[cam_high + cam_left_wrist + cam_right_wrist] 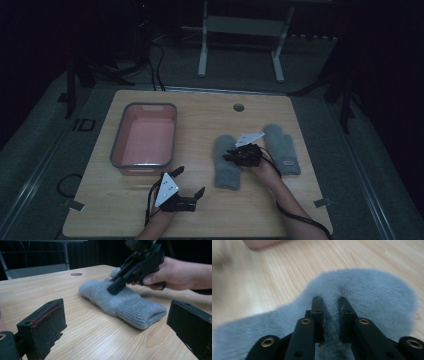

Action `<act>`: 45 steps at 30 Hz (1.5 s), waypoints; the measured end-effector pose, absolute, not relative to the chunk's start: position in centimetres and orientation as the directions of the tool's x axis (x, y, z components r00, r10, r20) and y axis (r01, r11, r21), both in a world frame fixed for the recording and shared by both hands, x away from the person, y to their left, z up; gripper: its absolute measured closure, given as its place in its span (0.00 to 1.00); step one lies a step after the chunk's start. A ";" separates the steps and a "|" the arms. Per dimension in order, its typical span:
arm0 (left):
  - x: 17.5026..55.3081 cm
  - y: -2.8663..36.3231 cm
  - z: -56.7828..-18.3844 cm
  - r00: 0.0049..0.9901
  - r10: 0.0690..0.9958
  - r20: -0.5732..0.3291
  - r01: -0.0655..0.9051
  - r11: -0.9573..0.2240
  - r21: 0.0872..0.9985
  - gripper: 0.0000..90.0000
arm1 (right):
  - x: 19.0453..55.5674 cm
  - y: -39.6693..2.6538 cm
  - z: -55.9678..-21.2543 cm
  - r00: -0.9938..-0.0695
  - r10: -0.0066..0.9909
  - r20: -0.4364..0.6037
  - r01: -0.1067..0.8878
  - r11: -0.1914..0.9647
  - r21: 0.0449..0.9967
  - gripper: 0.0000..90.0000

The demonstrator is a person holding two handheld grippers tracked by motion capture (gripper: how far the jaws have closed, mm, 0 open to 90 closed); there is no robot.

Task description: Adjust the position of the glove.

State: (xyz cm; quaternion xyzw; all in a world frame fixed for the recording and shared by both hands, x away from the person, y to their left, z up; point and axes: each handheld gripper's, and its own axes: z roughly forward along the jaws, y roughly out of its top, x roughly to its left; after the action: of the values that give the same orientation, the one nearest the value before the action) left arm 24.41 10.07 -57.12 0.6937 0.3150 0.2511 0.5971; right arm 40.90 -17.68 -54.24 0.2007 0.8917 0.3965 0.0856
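Observation:
Two grey mittens lie on the wooden table (200,115), right of centre: a left mitten (227,170) and a right mitten (282,145). My right gripper (230,156) points down into the left mitten near its middle. In the right gripper view the right gripper (330,300) has its jaws nearly together, pinching a ridge of the fluffy mitten (374,295). My left gripper (190,180) rests near the front edge, wide open and holding nothing. The left gripper view shows the left gripper (116,307) facing the mitten's ribbed cuff (142,312), and the right gripper (115,288) pressing on the mitten.
A pink tub with a grey rim (117,145) stands at the table's left, its inside bare. A round cable hole (238,107) sits near the far edge. Bare wood lies between the tub and the mittens. Beyond the table are desk legs and floor cables.

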 end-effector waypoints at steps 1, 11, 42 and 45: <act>24.4 10.1 -57.1 0.675 0.737 -0.028 0.137 -0.088 0.987 0.03 | 40.9 -17.7 -54.2 -0.905 0.426 0.007 0.290 0.605 0.742 0.84; 24.4 10.1 -57.1 0.676 0.736 -0.030 0.139 -0.086 0.987 0.03 | 41.4 -18.0 -53.2 -0.883 0.469 0.005 0.308 0.572 0.760 0.38; 24.4 10.1 -57.1 0.674 0.738 -0.030 0.140 -0.087 0.986 0.03 | 39.7 -34.1 -52.6 -0.417 0.908 -0.028 0.542 0.273 0.795 0.49; 24.4 10.1 -57.1 0.675 0.737 -0.032 0.141 -0.086 0.986 0.03 | 39.8 -34.0 -54.5 -0.395 0.919 -0.015 0.578 0.261 0.773 0.53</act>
State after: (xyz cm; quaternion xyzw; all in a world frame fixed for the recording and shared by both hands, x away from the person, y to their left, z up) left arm 24.43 10.11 -57.12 0.6934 0.3166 0.2499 0.5972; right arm 39.83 -34.03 -54.54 0.4946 0.7567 0.3533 0.2408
